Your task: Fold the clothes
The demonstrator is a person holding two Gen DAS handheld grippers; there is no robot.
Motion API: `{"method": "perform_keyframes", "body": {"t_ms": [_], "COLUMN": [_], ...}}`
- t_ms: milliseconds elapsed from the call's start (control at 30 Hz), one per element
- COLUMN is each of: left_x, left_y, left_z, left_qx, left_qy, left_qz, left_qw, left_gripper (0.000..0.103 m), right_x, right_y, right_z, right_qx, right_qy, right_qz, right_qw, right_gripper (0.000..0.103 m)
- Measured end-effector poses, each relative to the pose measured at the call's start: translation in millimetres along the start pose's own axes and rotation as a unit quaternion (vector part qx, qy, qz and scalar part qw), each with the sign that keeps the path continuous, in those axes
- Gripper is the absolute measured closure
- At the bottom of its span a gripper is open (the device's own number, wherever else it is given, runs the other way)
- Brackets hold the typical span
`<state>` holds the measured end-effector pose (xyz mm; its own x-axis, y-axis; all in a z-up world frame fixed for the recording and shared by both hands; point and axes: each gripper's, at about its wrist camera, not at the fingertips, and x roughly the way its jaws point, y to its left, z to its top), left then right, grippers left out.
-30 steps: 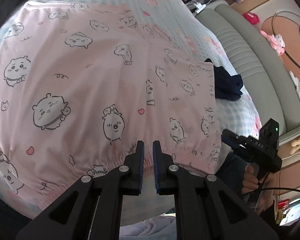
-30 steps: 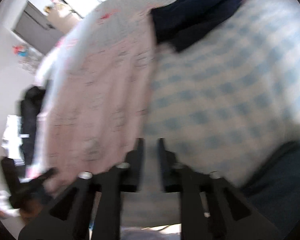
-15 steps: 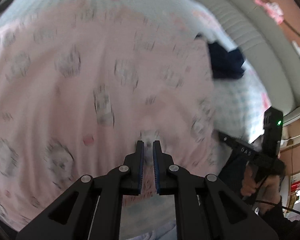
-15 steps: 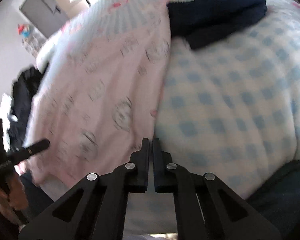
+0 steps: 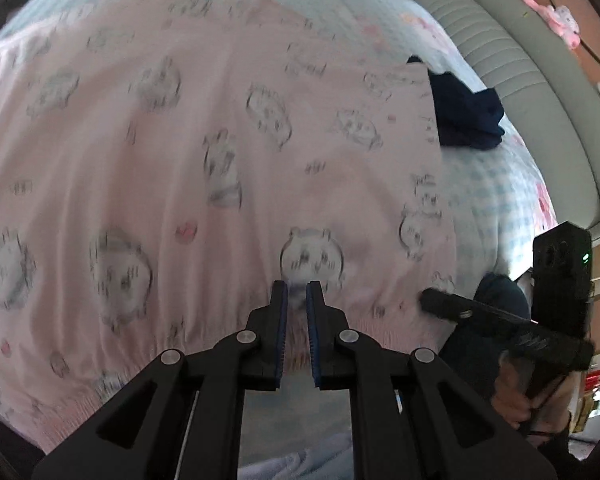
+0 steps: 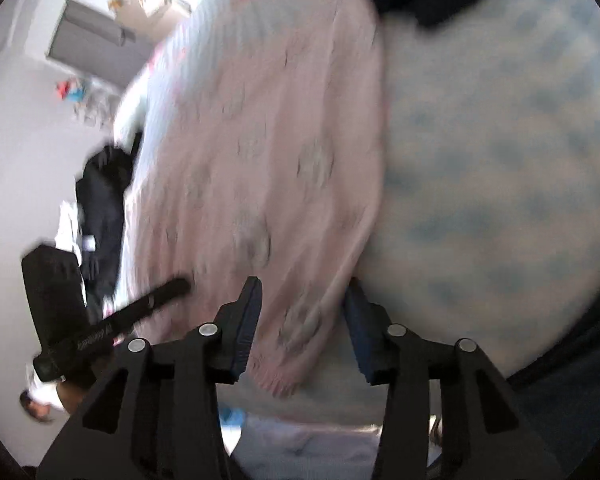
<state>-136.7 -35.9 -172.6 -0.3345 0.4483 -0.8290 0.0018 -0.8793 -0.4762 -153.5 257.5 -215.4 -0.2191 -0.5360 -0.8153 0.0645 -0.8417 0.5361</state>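
A pink garment [image 5: 220,152] printed with cartoon animals lies spread flat on the bed, its elastic waistband nearest me. My left gripper [image 5: 297,292] hovers over the middle of the waistband, its jaws a narrow slit apart with no fabric visibly pinched. In the right wrist view the same pink garment [image 6: 268,140] runs up the bed. My right gripper [image 6: 304,284] is open wide, its fingers straddling the garment's right waistband corner. The left wrist view shows the right gripper's fingertip [image 5: 432,300] at that corner. The left gripper [image 6: 172,288] shows at the left of the right wrist view.
The bed has a blue-and-white checked cover [image 5: 484,184]. A dark navy garment [image 5: 464,116] lies bunched beyond the pink one's right edge. A grey padded headboard [image 5: 520,60] runs along the right. Dark clothes [image 6: 100,208] hang off the bed's far left side.
My right gripper went from shut to open and came in over the garment's right waistband corner. My left gripper shifted right along the waistband.
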Motion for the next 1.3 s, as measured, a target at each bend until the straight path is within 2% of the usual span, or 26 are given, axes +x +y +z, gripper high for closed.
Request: {"method": "perform_keyframes", "body": {"t_ms": [67, 167, 200, 267, 300, 333, 400, 433, 467, 533, 567, 667, 800, 900, 1000, 1133, 1200, 1233, 1300], "left_x": [-12.0, -38.0, -36.2, -30.1, -26.2, -29.9, -42.6, -48.0, -53.1, -56.6, -53.1, -51.5, -60.4, -57.9, -50.1, -48.3, -51.6, -55.6, -65.1], "left_y": [4.1, 23.1, 32.8, 49.8, 56.9, 59.2, 62.4, 64.2, 66.0, 75.0, 81.9, 85.4, 89.7, 95.2, 94.7, 97.4, 98.1, 98.3, 90.7], "left_z": [-5.3, -12.4, -15.0, -22.3, -26.8, -31.1, -39.1, -40.7, -42.3, -41.0, -39.2, -39.8, -46.7, -46.8, -43.6, -43.6, -43.8, -42.8, -35.5], "left_qx": [-0.002, -0.039, -0.055, -0.076, -0.081, -0.080, -0.079, -0.076, -0.074, -0.084, -0.095, -0.096, -0.093, -0.089, -0.094, -0.102, -0.106, -0.100, -0.080], "left_qy": [-0.018, -0.071, -0.061, -0.035, -0.019, -0.026, -0.039, -0.052, -0.064, -0.073, -0.061, -0.055, -0.065, -0.055, -0.052, -0.051, -0.053, -0.057, -0.074], "left_qz": [-0.007, 0.004, -0.002, -0.006, -0.004, -0.011, -0.021, -0.022, -0.023, -0.010, -0.007, -0.015, -0.026, -0.020, -0.017, -0.022, -0.028, -0.032, -0.049], "left_qw": [0.9998, 0.9967, 0.9966, 0.9965, 0.9965, 0.9964, 0.9959, 0.9955, 0.9949, 0.9938, 0.9936, 0.9937, 0.9932, 0.9943, 0.9941, 0.9933, 0.9926, 0.9929, 0.9928], "left_gripper": [0.092, 0.089, 0.085, 0.085, 0.086, 0.086, 0.086, 0.086, 0.086, 0.086, 0.086, 0.086, 0.084, 0.084, 0.084, 0.084, 0.084, 0.084, 0.085], "right_x": [6.0, 8.7, 9.5, 11.3, 13.0, 15.4, 20.9, 21.7, 20.2, 8.9, 6.6, 7.2, -3.8, -11.6, -13.4, 6.5, 37.8, 56.2, 88.1], "right_y": [4.2, 9.6, 11.3, 14.9, 16.6, 18.2, 25.2, 28.3, 31.3, 35.3, 35.9, 36.1, 36.8, 47.9, 83.2, 141.7, 163.2, 166.5, 163.4], "right_z": [-4.5, -10.6, -12.6, -16.7, -17.9, -18.5, -17.4, -15.2, -13.5, -12.7, -12.0, -10.0, -13.1, -4.1, 13.8, 29.0, 31.8, 32.0, 29.9], "right_qx": [-0.004, -0.006, -0.007, -0.008, -0.011, -0.014, -0.022, -0.025, -0.031, -0.066, -0.077, -0.085, -0.077, -0.073, -0.121, -0.172, -0.191, -0.191, -0.178], "right_qy": [0.011, 0.015, 0.017, 0.019, 0.019, 0.018, 0.013, 0.010, 0.006, -0.001, -0.002, -0.002, -0.010, -0.018, -0.034, -0.030, -0.007, 0.009, 0.039], "right_qz": [0.003, 0.012, 0.015, 0.022, 0.022, 0.021, -0.012, -0.025, -0.042, -0.102, -0.123, -0.153, -0.117, -0.070, -0.061, 0.002, 0.009, -0.004, -0.040], "right_qw": [1.000, 1.000, 1.000, 1.000, 1.000, 1.000, 1.000, 0.999, 0.999, 0.993, 0.989, 0.985, 0.990, 0.995, 0.990, 0.985, 0.982, 0.981, 0.982], "right_gripper": [0.072, 0.071, 0.067, 0.058, 0.058, 0.059, 0.079, 0.082, 0.089, 0.091, 0.094, 0.094, 0.092, 0.097, 0.098, 0.098, 0.098, 0.097, 0.089]}}
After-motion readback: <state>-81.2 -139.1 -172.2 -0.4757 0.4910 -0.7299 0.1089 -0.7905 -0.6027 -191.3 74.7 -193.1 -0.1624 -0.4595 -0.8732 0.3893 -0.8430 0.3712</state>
